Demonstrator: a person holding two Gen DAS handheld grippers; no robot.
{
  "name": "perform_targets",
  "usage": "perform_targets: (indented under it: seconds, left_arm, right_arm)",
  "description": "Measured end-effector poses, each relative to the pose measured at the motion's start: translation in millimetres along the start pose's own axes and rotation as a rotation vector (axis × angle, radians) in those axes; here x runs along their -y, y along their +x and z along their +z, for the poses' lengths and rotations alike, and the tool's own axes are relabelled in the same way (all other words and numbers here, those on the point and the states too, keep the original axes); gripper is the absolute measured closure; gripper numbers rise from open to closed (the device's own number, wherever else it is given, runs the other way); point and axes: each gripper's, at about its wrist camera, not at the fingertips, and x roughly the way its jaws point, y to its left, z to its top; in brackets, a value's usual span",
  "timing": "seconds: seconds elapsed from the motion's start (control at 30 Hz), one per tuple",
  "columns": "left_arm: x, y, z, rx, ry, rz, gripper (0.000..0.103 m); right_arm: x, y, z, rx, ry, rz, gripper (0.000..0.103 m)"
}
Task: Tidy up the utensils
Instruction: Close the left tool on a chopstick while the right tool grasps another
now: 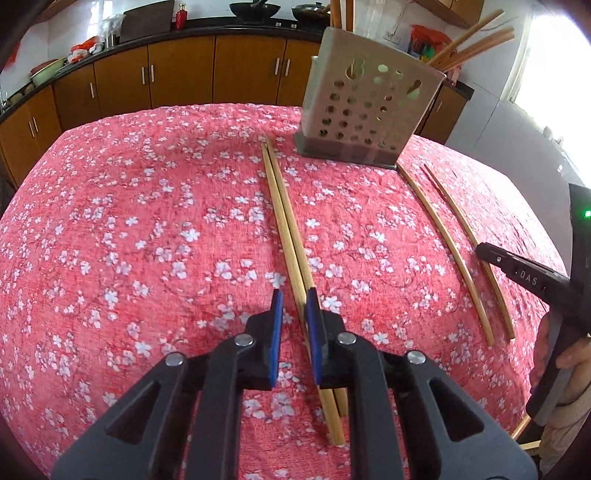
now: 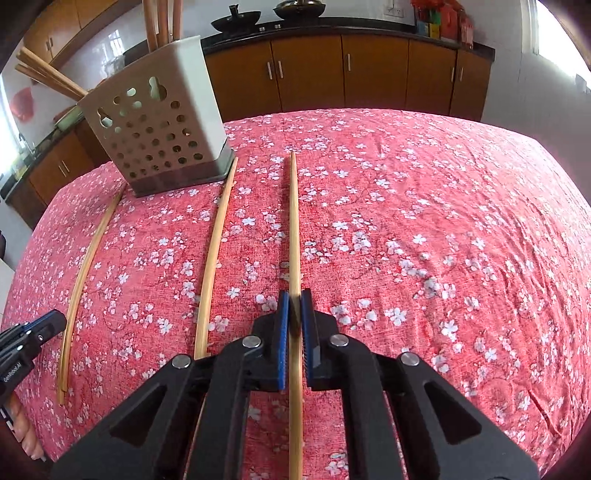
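A pair of wooden chopsticks [image 1: 282, 206] lies on the red floral cloth and runs between the jaws of my left gripper [image 1: 294, 295]. The jaws stand narrow; the pair lies against the right pad and cloth shows beside the left pad. My right gripper [image 2: 294, 295] is shut on a single chopstick [image 2: 293, 221] that lies on the cloth; in the left wrist view the right gripper [image 1: 484, 251] meets the rightmost chopstick [image 1: 458, 218]. One more loose chopstick [image 2: 214, 258] lies between the two grippers. The perforated grey holder [image 1: 369, 110] stands upright at the back with several chopsticks [image 1: 472, 40] in it.
The red flowered tablecloth [image 1: 147, 221] covers the whole table. Brown kitchen cabinets [image 1: 184, 74] and a dark counter with woks [image 1: 255, 9] run behind it. A hand [image 1: 569, 354] holds the right gripper's handle. My left gripper [image 2: 48, 321] shows at the left edge.
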Motion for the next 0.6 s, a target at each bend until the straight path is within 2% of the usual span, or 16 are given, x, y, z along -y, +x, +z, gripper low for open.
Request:
perform_targets:
  seconds: [0.2, 0.37, 0.47, 0.6]
  left_arm:
    - [6, 7, 0, -0.02, 0.019, 0.04, 0.089]
    - [6, 9, 2, -0.003, 0.027, 0.081, 0.093]
    - [-5, 11, 9, 0.0, 0.008, 0.114, 0.095]
    - [-41, 12, 22, 0.009, -0.047, 0.179, 0.095]
  right_arm:
    - [2, -7, -1, -0.003, -0.005, 0.002, 0.095]
    - [-4, -7, -2, 0.0, -0.027, 0.008, 0.095]
    - [-7, -5, -1, 0.007, -0.045, 0.0, 0.095]
    - [-5, 0, 6, 0.017, -0.05, -0.028, 0.095]
